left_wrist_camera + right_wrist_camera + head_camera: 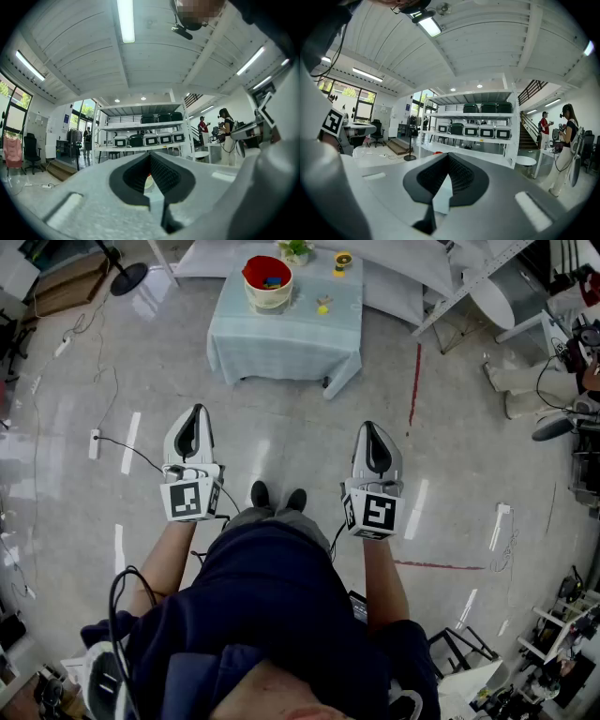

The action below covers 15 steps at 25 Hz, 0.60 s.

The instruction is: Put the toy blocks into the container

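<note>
Blocks (pixel 323 306) on tabletop (pixel 281 348) near container (pixel 267 285), well ahead; left gripper (pixel 195 416), right gripper (pixel 373 432) jaws closed, empty. Approach first, open before reaching.

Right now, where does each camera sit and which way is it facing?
Head view: on the person's head, looking steeply down at the table and container; shows left gripper, right gripper, forearms, shoes.
Left gripper view: rides that gripper, looks level along its shut jaws toward the shelf rack.
Right gripper view: same, along its own shut jaws.
Shared: both gripper views face that rack.
</note>
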Tool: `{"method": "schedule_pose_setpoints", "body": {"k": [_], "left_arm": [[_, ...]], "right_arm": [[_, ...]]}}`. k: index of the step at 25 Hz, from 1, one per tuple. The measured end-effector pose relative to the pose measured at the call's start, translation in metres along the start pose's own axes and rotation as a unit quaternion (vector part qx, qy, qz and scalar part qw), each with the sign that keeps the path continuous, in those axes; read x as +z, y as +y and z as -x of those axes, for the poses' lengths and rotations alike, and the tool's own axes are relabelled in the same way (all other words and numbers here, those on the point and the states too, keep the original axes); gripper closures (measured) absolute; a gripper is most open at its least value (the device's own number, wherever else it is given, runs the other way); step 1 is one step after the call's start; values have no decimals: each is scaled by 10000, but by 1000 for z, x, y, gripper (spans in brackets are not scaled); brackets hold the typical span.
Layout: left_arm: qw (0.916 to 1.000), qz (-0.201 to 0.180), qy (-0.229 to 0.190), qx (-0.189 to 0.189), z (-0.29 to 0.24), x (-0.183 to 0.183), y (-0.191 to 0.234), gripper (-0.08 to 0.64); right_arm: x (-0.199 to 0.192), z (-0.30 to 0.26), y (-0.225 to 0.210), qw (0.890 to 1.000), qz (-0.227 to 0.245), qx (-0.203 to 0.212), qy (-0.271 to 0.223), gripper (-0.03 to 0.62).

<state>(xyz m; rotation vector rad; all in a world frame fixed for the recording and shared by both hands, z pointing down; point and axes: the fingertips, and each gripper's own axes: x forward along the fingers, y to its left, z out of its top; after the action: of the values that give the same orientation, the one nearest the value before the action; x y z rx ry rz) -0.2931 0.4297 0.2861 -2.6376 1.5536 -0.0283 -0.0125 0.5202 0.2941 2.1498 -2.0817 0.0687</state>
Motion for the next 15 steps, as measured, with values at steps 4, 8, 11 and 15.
{"method": "schedule_pose_setpoints", "body": {"k": [4,8,11,15], "left_arm": [[10000,-8,-1,0,0,2,-4,558],[10000,-31,-15,17,1,2,-2,558],[10000,-31,-17,26,1,1,-1,558],[10000,9,-66,22,0,5,-2,558]], "right_arm": [[3,1,-3,10000,31,2,1,597],[3,1,-1,10000,61,4,8,597],[3,0,-1,10000,73,-3,4,597],[6,1,-1,9999,104,8,-48,597]]}}
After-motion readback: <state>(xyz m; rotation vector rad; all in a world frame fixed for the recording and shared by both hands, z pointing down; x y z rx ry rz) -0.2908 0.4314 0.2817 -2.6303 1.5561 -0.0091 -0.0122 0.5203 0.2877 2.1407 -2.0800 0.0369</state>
